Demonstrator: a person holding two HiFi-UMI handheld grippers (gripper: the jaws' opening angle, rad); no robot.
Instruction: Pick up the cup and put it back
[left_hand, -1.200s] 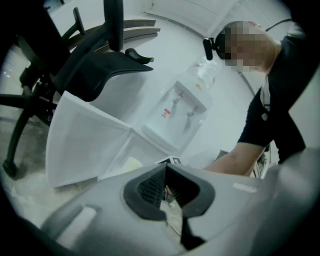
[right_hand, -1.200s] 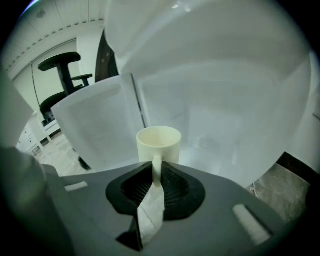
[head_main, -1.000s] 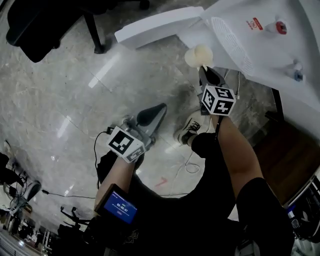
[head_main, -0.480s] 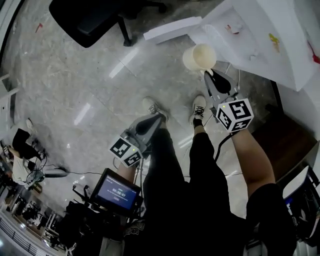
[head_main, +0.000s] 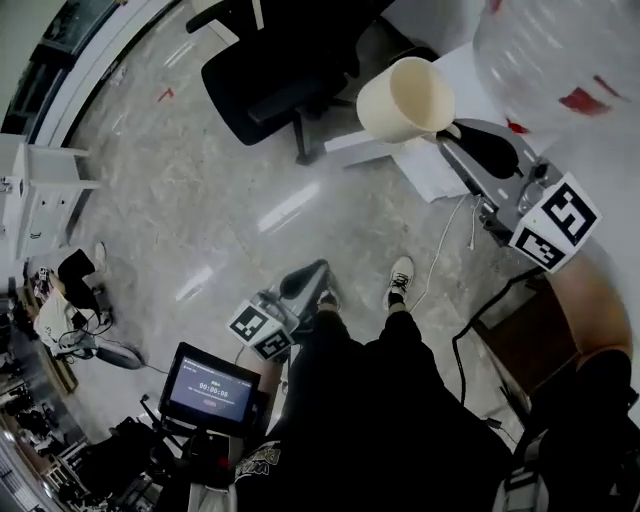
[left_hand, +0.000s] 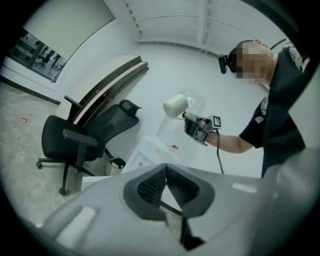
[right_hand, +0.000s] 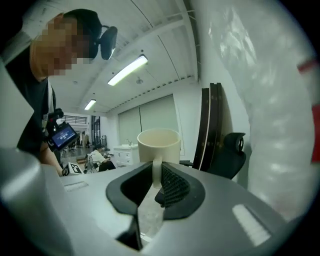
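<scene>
Right gripper (right_hand: 157, 186): jaws clamped on the handle of the cream, straight-walled cup (right_hand: 159, 144). The flat vertical handle sits between the two dark ribbed pads (right_hand: 172, 186), which press it from either side. The cup body stands clear of the jaw tips, on the far side of them.

Cup orientation: upright. The long axis runs vertically, the open mouth faces up and the base faces down. The handle points back toward the right gripper. In the head view the camera looks down into the empty interior, and the body slopes away to the lower left of the rim.

Cup position: held in the air, resting on no surface. It hangs above the pale marbled floor (head_main: 200, 220), in front of the black wheeled office chair (head_main: 270, 70) and beside a sheet of translucent plastic (head_main: 560, 50). A white flat board (head_main: 430, 170) lies on the floor below it.

Left gripper (left_hand: 166, 170): jaws together at the tips, nothing between them. In the head view it sits low, near the person's legs and well apart from the cup. Its own view looks across at the right gripper; the cup appears there small and soft, so its axis cannot be read from that view.

Each gripper carries its marker cube (head_main: 555, 222). A small lit screen (head_main: 205, 385) is mounted below the left gripper in the head view.
</scene>
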